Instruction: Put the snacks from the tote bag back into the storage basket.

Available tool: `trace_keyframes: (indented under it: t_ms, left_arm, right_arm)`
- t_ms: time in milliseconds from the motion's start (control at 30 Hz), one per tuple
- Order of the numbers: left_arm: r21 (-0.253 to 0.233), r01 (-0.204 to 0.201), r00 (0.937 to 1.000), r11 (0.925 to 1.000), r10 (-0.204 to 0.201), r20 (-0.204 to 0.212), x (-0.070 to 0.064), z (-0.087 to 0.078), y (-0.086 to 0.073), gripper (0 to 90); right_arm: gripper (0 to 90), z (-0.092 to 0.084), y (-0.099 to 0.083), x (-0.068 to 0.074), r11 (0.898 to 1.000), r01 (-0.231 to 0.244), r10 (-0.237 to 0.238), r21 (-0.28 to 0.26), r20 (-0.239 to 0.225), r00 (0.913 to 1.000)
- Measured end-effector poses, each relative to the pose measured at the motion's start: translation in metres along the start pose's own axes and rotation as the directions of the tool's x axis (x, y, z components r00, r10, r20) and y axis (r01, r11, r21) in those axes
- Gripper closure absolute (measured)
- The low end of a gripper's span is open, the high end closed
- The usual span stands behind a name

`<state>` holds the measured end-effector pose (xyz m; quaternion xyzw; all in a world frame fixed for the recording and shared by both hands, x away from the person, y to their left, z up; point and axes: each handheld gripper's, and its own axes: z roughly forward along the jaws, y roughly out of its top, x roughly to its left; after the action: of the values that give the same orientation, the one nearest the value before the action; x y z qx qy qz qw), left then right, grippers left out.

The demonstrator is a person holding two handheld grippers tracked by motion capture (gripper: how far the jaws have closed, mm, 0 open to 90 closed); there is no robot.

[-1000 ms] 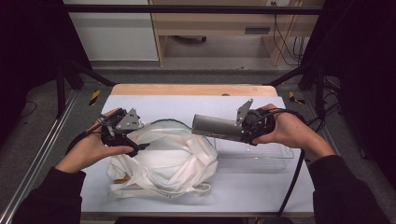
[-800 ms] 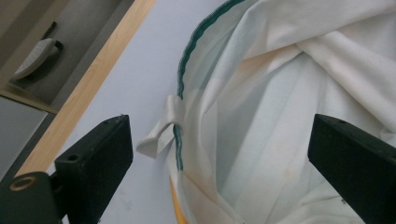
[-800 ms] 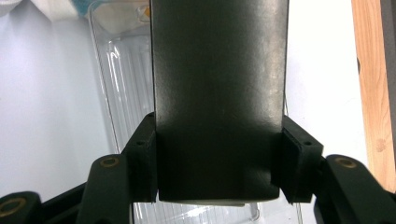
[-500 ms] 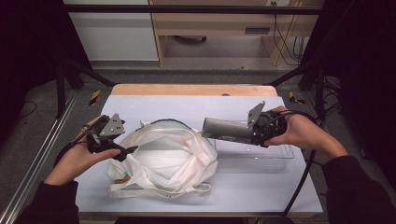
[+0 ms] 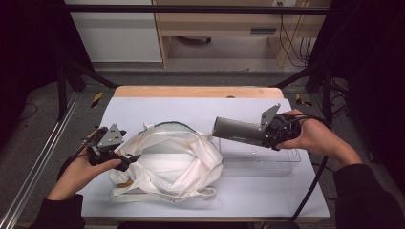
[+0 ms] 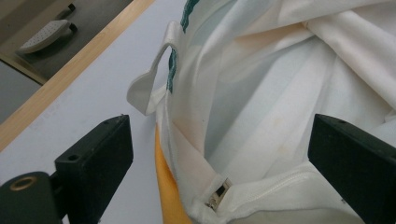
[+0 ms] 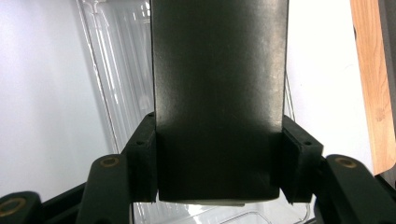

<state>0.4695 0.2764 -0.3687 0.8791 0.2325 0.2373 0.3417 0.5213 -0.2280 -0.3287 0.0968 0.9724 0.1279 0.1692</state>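
Pretty clearly a lab or test-rig room you're working in, not anyone's home. Your table [image 5: 248, 107] is a plain pale-topped bench with a bare wooden edge, boxed in by black metal frame bars [image 5: 191, 8] and angled struts. Metal rails [image 5: 43, 157] run along the grey floor beside it, with yellow-black hazard tape [image 5: 97, 99] stuck down. Behind you've got plain wooden furniture [image 5: 219, 28] with loose cables [image 5: 286, 43] dangling down.

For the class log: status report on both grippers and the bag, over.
Right gripper clamped on dark box. Left gripper open at white bag mouth. Clear tray beneath the box; path open.
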Motion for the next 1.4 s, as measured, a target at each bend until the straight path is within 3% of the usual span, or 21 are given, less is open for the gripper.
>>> trace_keyframes:
  t_ms: [400,933,1400]
  left_arm:
    - [0.021,0.032,0.9991,0.9993,-0.031,-0.030,0.002,-0.009,-0.013,7.0]
    - [0.005,0.056,0.9968,0.9984,-0.056,-0.057,-0.001,-0.023,-0.023,6.6]
    - [-0.006,0.071,0.9971,0.9975,-0.071,-0.026,-0.004,-0.023,-0.022,6.6]
  right_arm:
    - [43.2,0.002,-0.006,-0.006,1.000,0.029,-0.029,0.007,-0.016,0.9994]
    - [43.2,0.005,-0.027,-0.013,0.998,0.056,-0.055,0.024,-0.054,0.9970]
    - [43.1,0.015,-0.033,-0.014,0.996,0.083,-0.079,0.043,-0.090,0.9928]
